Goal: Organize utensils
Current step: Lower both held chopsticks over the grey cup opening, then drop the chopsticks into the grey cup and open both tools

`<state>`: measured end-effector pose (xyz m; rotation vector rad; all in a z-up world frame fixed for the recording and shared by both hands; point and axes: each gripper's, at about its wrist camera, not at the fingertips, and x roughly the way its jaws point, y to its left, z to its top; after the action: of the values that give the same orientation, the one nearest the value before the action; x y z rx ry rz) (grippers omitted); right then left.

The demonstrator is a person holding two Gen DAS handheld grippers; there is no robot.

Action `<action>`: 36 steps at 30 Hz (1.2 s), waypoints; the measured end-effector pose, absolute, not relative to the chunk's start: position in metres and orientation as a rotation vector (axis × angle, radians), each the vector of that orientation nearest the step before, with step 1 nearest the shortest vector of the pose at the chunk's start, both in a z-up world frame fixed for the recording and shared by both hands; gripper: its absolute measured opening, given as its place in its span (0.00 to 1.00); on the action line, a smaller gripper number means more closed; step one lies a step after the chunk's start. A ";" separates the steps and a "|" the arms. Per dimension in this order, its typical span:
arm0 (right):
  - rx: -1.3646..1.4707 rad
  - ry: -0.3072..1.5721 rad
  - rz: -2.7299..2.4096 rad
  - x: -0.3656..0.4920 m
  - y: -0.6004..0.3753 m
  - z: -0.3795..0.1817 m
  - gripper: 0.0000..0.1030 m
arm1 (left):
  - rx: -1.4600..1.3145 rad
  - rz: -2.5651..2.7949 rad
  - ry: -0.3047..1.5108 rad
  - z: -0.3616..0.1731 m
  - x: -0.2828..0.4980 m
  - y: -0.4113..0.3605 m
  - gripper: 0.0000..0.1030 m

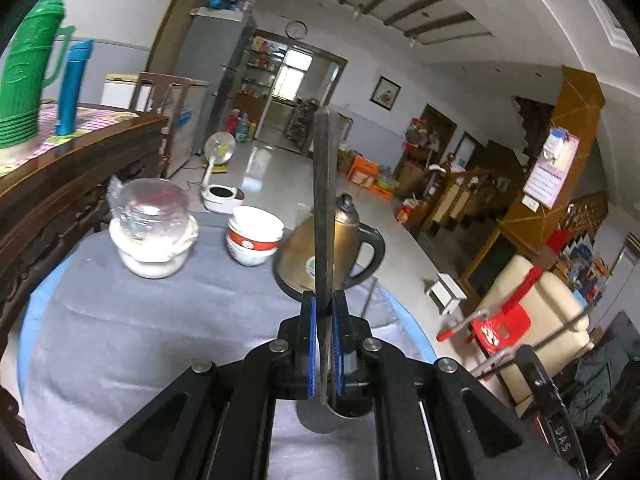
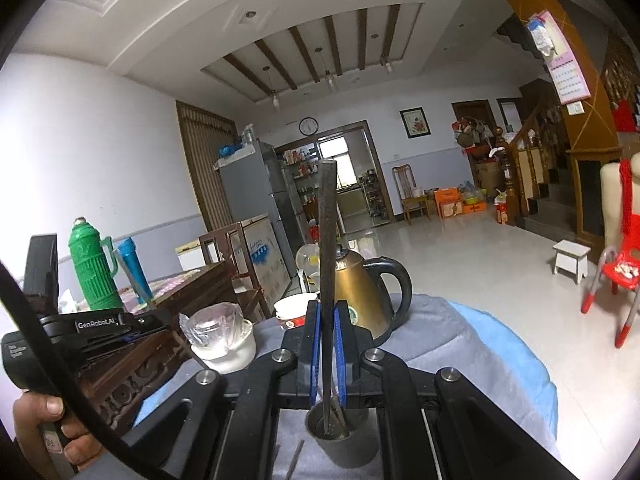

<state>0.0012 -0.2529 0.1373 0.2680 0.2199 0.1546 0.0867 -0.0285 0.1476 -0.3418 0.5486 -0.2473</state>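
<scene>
My left gripper [image 1: 324, 320] is shut on a long dark utensil handle [image 1: 323, 200] that stands upright between its blue pads; the utensil's lower end sits in a grey cup [image 1: 340, 412] under the jaws. My right gripper [image 2: 327, 316] is shut on a similar dark utensil [image 2: 326, 232], also upright, with its lower end inside the grey metal cup [image 2: 344, 444]. Another thin utensil [image 2: 296, 460] lies on the cloth to the left of the cup. The left gripper's body and the hand holding it [image 2: 48, 412] show at the left in the right wrist view.
The round table [image 1: 140, 340] has a grey cloth over a blue cover. On it stand a brass kettle [image 1: 348, 248], a red-and-white bowl stack [image 1: 254, 240] and a white bowl with a plastic-wrapped glass [image 1: 154, 228]. A dark wooden cabinet [image 1: 60, 184] carries a green thermos [image 1: 28, 68].
</scene>
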 end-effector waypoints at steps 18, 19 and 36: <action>0.217 0.399 0.178 0.075 -0.253 0.096 0.07 | -0.256 -0.273 0.693 0.104 0.135 -0.076 0.07; 0.214 0.414 0.183 0.079 -0.252 0.092 0.07 | -0.251 -0.274 0.703 0.101 0.138 -0.078 0.07; 0.228 0.572 0.239 0.123 -0.248 0.057 0.07 | -0.208 -0.299 0.819 0.070 0.156 -0.093 0.07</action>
<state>0.1230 -0.2482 0.0572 0.2283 0.5725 0.2386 0.1555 -0.0935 0.0703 -0.2077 0.8191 -0.2987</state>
